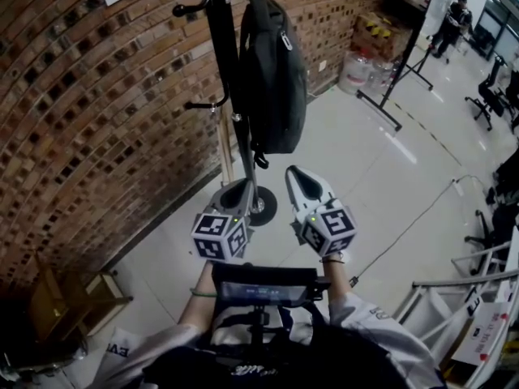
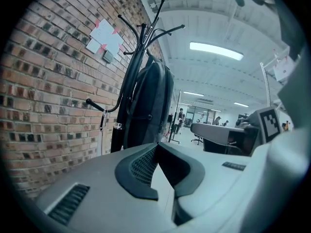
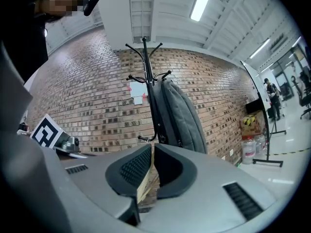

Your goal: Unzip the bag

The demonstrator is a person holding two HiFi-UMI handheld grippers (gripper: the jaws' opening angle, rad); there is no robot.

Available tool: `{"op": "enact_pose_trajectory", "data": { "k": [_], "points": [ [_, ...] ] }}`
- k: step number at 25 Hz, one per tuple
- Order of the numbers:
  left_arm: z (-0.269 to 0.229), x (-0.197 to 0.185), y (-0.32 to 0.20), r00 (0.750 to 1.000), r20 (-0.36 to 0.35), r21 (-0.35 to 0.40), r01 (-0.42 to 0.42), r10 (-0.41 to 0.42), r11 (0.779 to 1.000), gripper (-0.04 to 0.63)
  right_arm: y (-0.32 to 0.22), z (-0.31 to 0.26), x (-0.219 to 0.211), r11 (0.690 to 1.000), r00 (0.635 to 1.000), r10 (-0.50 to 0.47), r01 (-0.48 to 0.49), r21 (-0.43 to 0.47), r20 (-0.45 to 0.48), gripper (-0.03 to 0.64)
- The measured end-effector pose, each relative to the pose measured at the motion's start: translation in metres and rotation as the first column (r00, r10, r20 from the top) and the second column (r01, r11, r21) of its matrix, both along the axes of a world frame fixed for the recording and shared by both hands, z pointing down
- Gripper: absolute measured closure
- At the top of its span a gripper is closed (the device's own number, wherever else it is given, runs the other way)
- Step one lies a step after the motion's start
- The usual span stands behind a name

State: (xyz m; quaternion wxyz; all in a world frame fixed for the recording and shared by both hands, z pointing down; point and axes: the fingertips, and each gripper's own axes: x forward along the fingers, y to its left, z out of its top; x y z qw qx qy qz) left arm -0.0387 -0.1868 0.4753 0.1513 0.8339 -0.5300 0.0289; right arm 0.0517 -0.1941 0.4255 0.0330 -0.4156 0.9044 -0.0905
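A dark grey backpack (image 1: pixel 272 79) hangs upright from a black coat stand (image 1: pixel 220 47) against the brick wall; a zip pull (image 1: pixel 285 39) shows near its top. Both grippers are held low in front of it, apart from the bag. My left gripper (image 1: pixel 237 191) is over the stand's round base (image 1: pixel 261 207), and its pads meet at the tips with nothing between them (image 2: pixel 155 148). My right gripper (image 1: pixel 298 173) points up at the bag's underside. Its jaws (image 3: pixel 151 149) stand a narrow slit apart, empty. The backpack (image 2: pixel 153 106) (image 3: pixel 182 115) shows ahead in both gripper views.
Water bottles (image 1: pixel 357 71) and cardboard boxes (image 1: pixel 375 31) stand by the wall at the back right, beside a black floor stand (image 1: pixel 397 87). A cable (image 1: pixel 405 225) runs across the pale floor. Wooden furniture (image 1: pixel 73 298) sits lower left, a white frame (image 1: pixel 478 298) lower right.
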Motion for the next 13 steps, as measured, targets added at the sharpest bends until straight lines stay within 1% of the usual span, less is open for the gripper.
{"op": "enact_pose_trajectory", "data": {
  "k": [13],
  "points": [
    [-0.0027, -0.0037, 0.0032, 1.0, 0.0, 0.001, 0.012, -0.012, 1.0, 0.588, 0.0037, -0.0042, -0.0032, 1.0, 1.0, -0.001, 0.001, 0.003, -0.008, 0.595]
  ]
}}
